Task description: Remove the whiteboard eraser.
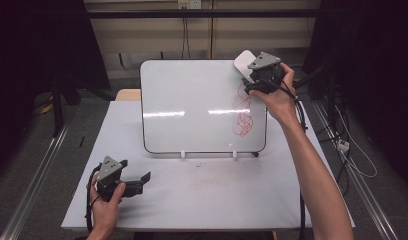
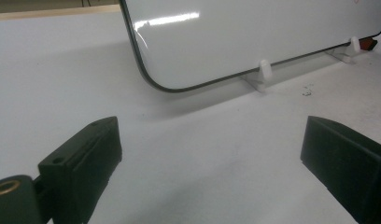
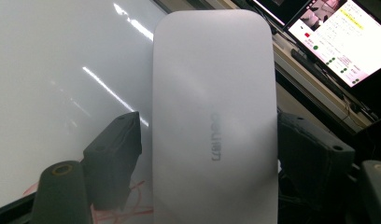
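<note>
High view shows us at a white table (image 1: 202, 200) with a whiteboard (image 1: 192, 105) propped upright on two small white feet (image 1: 183, 154). On its right side a red scribble (image 1: 243, 117) is plainly unerased, running from near the top edge down past the middle. Our right gripper (image 1: 253, 75) is raised at the board's upper right corner, and it grasps a white eraser (image 1: 243, 62) that sticks up above the top edge. In the right gripper view the eraser (image 3: 214, 121) sits squeezed between the two black jaws, with the board's glossy face behind it and a little red ink low in the frame. We cannot tell whether the eraser's pad touches the board yet.

Our left gripper (image 1: 137, 181) rests low on the table near the front left, well apart from the board; in the left gripper view its jaws stand wide and released, holding nothing.

We judge that the job is wiping the board clean. The eraser is in hand and brought to the marks, but the wiping itself looks barely begun: nearly all the red remains to be cleared.
</note>
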Available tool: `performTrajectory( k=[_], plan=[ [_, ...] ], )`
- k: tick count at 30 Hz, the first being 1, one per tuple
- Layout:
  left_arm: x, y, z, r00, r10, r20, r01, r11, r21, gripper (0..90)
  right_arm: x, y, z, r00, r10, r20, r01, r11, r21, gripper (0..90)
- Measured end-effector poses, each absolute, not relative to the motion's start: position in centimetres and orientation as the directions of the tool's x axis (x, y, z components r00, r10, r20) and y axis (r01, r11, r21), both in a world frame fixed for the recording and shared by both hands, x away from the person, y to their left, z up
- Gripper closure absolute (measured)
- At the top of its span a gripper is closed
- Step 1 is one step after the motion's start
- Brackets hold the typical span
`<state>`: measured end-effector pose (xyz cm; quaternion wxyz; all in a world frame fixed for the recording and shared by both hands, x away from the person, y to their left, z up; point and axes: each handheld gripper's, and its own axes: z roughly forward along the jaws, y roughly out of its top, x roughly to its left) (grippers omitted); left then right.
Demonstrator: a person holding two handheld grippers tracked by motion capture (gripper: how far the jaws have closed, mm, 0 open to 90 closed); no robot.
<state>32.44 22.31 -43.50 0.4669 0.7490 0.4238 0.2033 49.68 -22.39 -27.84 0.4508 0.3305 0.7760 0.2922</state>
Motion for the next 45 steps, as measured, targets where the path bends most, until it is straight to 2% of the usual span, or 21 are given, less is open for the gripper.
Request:
performTrajectory(
  k=[7,27,35,38,45],
  plan=[
    [32.5,22.3,-43.5,0.557,0.826,-0.087,0.445,-0.208,0.871,5.2,50.1,-22.4,-28.0,-0.365,0.771,-0.522,0.267,0.624,0.735,30.0],
    [32.4,22.4,-43.5,0.55,0.83,-0.088,0.442,-0.201,0.874,5.0,50.6,-21.8,-27.5,-0.36,0.772,-0.524,0.332,0.631,0.701,31.5],
    [32.4,22.5,-43.5,0.545,0.834,-0.089,0.442,-0.195,0.875,5.0,50.8,-22.4,-26.8,-0.4,0.796,-0.454,0.359,0.592,0.722,31.6],
    [32.4,22.5,-43.5,0.545,0.834,-0.088,0.443,-0.197,0.875,5.0,50.7,-23.0,-26.6,-0.415,0.821,-0.391,0.365,0.544,0.756,31.6],
    [32.5,22.5,-43.6,0.542,0.835,-0.089,0.447,-0.197,0.873,5.0,50.3,-23.8,-26.2,-0.43,0.835,-0.342,0.356,0.505,0.786,31.5]
  ],
)
